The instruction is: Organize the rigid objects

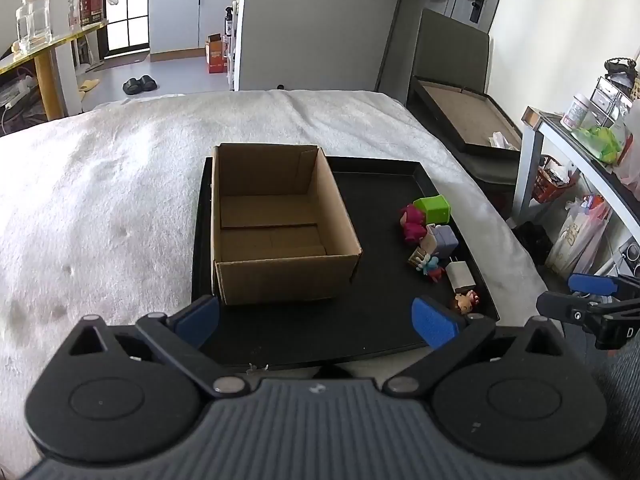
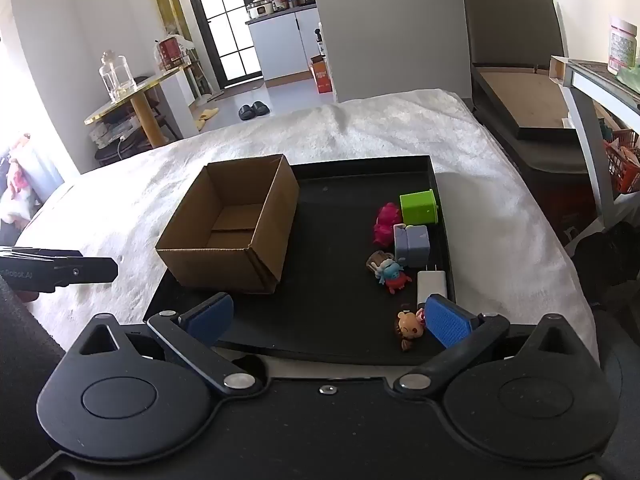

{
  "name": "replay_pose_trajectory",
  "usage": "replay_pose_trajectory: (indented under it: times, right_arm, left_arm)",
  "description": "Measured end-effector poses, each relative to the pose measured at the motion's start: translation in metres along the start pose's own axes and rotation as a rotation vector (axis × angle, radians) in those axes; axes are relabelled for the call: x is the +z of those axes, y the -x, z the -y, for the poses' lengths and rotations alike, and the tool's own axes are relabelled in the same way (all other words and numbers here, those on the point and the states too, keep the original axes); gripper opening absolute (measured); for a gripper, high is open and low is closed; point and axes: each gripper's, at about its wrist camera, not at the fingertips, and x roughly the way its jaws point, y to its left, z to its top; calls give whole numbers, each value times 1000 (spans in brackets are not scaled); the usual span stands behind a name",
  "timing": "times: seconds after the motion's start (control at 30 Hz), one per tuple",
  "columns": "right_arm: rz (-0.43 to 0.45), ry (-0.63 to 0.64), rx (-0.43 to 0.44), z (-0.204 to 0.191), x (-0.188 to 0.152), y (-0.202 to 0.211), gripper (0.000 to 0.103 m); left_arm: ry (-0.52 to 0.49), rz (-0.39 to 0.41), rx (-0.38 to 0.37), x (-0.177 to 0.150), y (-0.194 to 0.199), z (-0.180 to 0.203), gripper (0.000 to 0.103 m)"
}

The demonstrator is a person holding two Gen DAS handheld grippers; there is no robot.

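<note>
On the tray, left wrist view: an open cardboard box (image 1: 280, 224) stands at the left of a black tray (image 1: 380, 332) on a white blanket (image 1: 100, 200), empty as far as its floor shows.
Toys, left wrist view: a row runs down the tray's right edge, from 1 o'clock of the box to 4 o'clock: green cube (image 1: 433, 209), magenta figure (image 1: 412, 224), lilac block (image 1: 442, 241), small blue-and-red figure (image 1: 430, 266), white charger (image 1: 460, 276), bear figurine (image 1: 466, 302).
Left gripper (image 1: 316, 320): spread wide, nothing between the blue pads, hovering over the tray's near edge at 6 o'clock of the box.
Right wrist view: the same tray (image 2: 340, 344) and box (image 2: 236, 232), box now at 10 o'clock of the toys.
Right gripper (image 2: 328, 320): spread wide and empty; its right pad sits just beside the bear figurine (image 2: 409, 327) and over the near end of the charger (image 2: 432, 282); contact cannot be told.
Step in hand: judged the start, nothing yet boxed.
Next move: likely the right gripper shifts over the bear, closes on it, and carries it toward 10 o'clock into the box.
Only in the left view: the right gripper's fingers (image 1: 576, 300) from outside, at 3 o'clock.
Only in the right view: the bear's face, the charger's prongs, and the left gripper's finger (image 2: 80, 270) at 9 o'clock.
</note>
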Motion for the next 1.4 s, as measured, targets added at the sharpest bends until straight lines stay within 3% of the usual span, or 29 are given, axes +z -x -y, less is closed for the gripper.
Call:
replay_pose_trajectory:
  times: [0.8,1.4]
  right_arm:
    - [18,-3,-3,-1,2,8,103]
    - [37,-29,-40,1,1,19,103]
  left_arm:
    - [3,6,11,4,-1,0,102]
    - [-50,67,20,-1,8,-3,102]
